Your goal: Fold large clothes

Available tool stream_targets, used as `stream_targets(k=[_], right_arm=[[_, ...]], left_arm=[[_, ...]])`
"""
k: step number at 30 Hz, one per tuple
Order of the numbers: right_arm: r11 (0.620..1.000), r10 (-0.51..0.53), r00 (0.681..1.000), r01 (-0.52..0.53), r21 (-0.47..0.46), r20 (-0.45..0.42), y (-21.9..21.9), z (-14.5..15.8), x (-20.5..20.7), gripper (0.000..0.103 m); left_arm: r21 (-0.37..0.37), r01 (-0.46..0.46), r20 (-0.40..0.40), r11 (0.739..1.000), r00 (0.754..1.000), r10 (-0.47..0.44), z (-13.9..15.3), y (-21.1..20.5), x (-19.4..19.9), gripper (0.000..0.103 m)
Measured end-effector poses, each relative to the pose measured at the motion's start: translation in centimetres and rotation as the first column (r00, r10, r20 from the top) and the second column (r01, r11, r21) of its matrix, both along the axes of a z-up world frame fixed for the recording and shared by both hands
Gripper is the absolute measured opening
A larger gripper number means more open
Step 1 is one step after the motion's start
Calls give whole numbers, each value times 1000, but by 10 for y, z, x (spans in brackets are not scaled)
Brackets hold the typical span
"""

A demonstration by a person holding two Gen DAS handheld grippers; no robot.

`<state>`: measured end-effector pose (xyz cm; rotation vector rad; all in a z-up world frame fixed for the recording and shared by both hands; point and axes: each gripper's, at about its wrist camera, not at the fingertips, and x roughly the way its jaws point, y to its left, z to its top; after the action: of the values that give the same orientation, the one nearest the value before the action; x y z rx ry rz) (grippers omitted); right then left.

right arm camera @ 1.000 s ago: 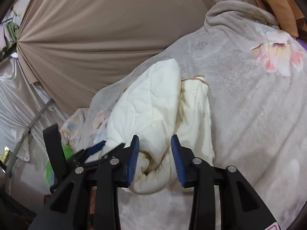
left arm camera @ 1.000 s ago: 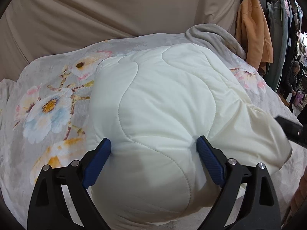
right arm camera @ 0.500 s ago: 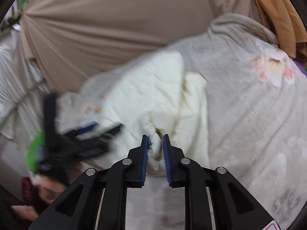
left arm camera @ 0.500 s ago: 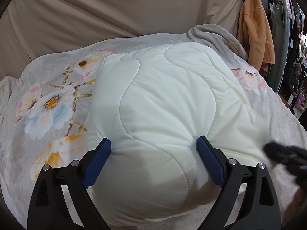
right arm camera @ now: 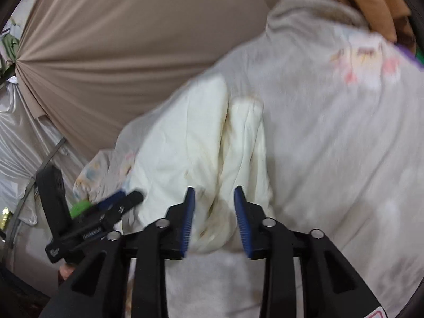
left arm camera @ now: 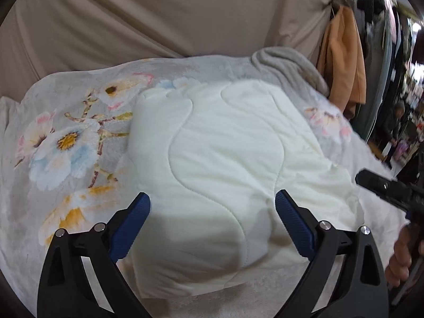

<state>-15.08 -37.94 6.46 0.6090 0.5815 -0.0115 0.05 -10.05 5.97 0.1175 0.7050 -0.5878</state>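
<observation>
Our right gripper [right arm camera: 213,217], jaws just reopened around the folded cream quilted garment [right arm camera: 201,143], should withdraw straight, while the left gripper [left arm camera: 212,225] stays spread.

quilted garment [left arm camera: 225,159]: cream cloth, padded and soft-looking, matt, wavy stitch lines running across it at frame centre
blanket [left arm camera: 66,143]: grey plush fleece, fuzzy nap, flower print showing at the left
backdrop [left arm camera: 159,13]: beige woven cloth, smooth, faint sheen, lying in folds across the top
left gripper [left arm camera: 212,212]: matt black plastic arms, blue ribbed rubbery pads, shiny metal pins
right gripper [right arm camera: 213,212]: same black plastic, blue ridged pads
sheet [right arm camera: 18,137]: silvery satin, glossy, hanging at the left edge
coat [left arm camera: 341,55]: orange cloth, matt, upper right
</observation>
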Motion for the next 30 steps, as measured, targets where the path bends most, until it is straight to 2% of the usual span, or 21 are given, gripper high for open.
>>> stream_targets(k=[3,5,8,9,12,16,21,25,28,30], right_arm=[[999,-19,998,17,-33,-60,-15,-1,29,51],[1000,11,994,-10,9,-112,-22,-15,55,51],[988,96,984,-75,134,-152,-25,-38,86,52],[983,119,980,-93,159,-158,-24,-45,92,55],[985,123,977,-99,139,-173,-17,-51,104,62],[985,131,972,-104,139,-196,-14,-55,113,66],[983,114,973,-82,166,-199,-19,-56,110,70],[964,158,965,-105,245,-209,-17,-73,114,74],[955,172,964,-113,275,-203,-17,-79,116,75],[952,186,962,-126,280,-198,-14,-80,119,75]], left_arm=[[-36,-46,21,998,999,46,17,17,6,93],[-38,-85,27,996,996,86,23,26,15,93],[-29,-123,2,992,992,123,23,35,31,94],[-31,-130,-16,991,991,129,21,39,37,94],[-37,-144,-61,989,988,142,15,45,47,94],[-53,-145,-122,988,983,138,4,47,58,94],[-51,-141,-143,989,981,133,-5,46,63,96],[-64,-106,-197,992,976,92,-20,42,71,98],[-108,-93,-259,990,964,62,-34,41,79,98],[-157,-89,-323,984,946,34,-44,40,87,98]])
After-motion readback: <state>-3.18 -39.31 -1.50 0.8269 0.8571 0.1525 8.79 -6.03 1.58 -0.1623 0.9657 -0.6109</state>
